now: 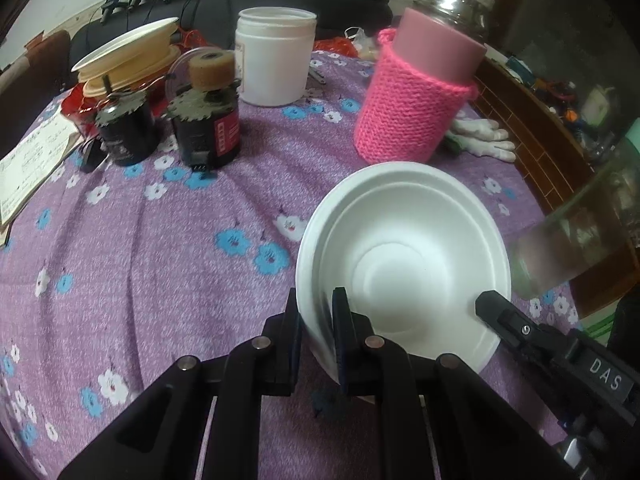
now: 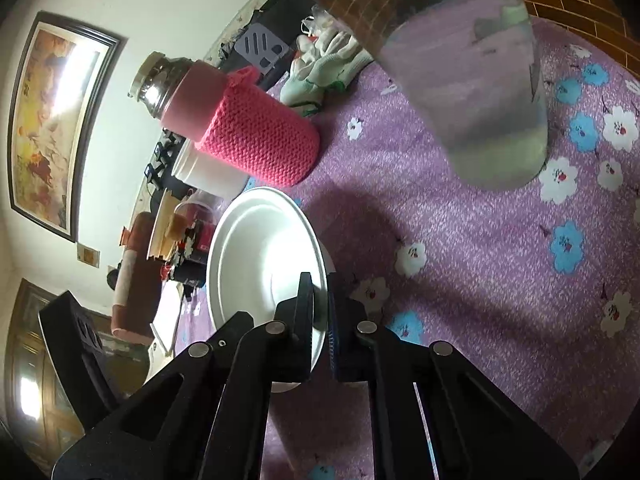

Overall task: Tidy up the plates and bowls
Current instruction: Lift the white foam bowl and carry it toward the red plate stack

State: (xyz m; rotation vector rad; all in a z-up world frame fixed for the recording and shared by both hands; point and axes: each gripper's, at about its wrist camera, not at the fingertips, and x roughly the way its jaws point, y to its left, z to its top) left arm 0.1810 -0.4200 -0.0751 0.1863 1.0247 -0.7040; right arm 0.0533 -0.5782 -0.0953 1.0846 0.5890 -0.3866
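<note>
A white foam bowl (image 1: 404, 256) sits over the purple flowered tablecloth (image 1: 180, 240), held from two sides. My left gripper (image 1: 316, 300) is shut on the bowl's near-left rim, one finger inside, one outside. My right gripper (image 2: 318, 284) is shut on the bowl's (image 2: 260, 256) opposite rim; its black finger (image 1: 496, 308) shows at the bowl's right edge in the left wrist view. A stack of pale plates and bowls (image 1: 128, 60) stands at the far left of the table.
A pink knitted-sleeve thermos (image 1: 416, 108), a white plastic jar (image 1: 274, 56), two dark jars (image 1: 208, 132) with saw blades, papers (image 1: 28, 168), white gloves (image 1: 484, 140) and a clear glass jar (image 2: 480, 100) stand around. The table's right edge meets a brick-pattern wall (image 1: 532, 120).
</note>
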